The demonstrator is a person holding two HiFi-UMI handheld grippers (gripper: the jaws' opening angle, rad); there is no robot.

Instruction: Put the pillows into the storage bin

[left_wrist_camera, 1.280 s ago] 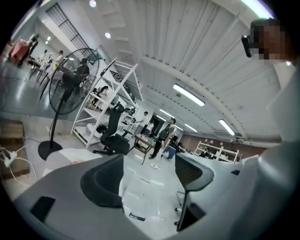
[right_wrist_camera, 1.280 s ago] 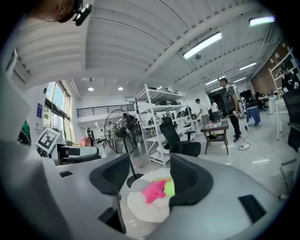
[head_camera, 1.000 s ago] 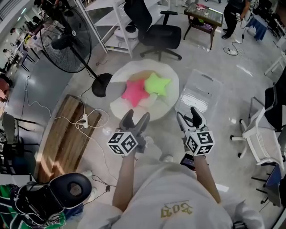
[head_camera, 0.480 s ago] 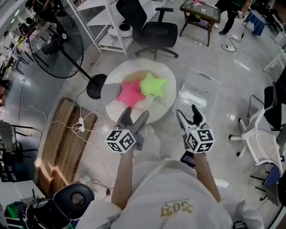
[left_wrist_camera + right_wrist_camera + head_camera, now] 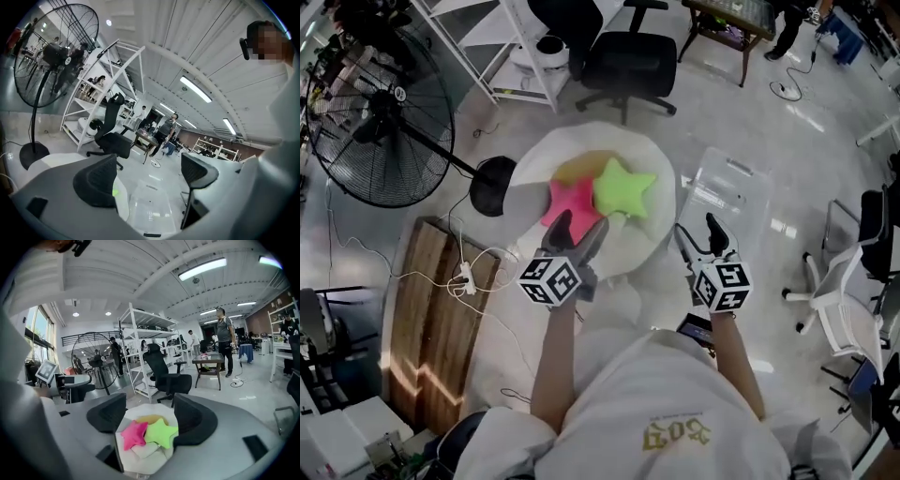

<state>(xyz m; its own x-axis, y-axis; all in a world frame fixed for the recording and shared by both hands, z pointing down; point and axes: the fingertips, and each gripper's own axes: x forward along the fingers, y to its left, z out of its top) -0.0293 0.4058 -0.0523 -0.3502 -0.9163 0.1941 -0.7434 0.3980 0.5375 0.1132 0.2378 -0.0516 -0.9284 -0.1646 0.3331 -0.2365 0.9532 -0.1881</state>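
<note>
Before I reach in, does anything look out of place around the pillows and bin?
Nothing spilled or damaged. The pink star pillow and green star pillow lie overlapping on the white cushion, the clear storage bin beside it. Only oddity: a power strip and loose cable trail across the floor.

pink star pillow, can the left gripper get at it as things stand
Probably yes: the pink star pillow lies uncovered atop the white cushion, and the left gripper, jaws open and empty, hangs close before it.

Pink star pillow (image 5: 133,434) beside green star pillow (image 5: 161,431) atop white cushion (image 5: 145,462), black office chair (image 5: 171,379) behind
</note>
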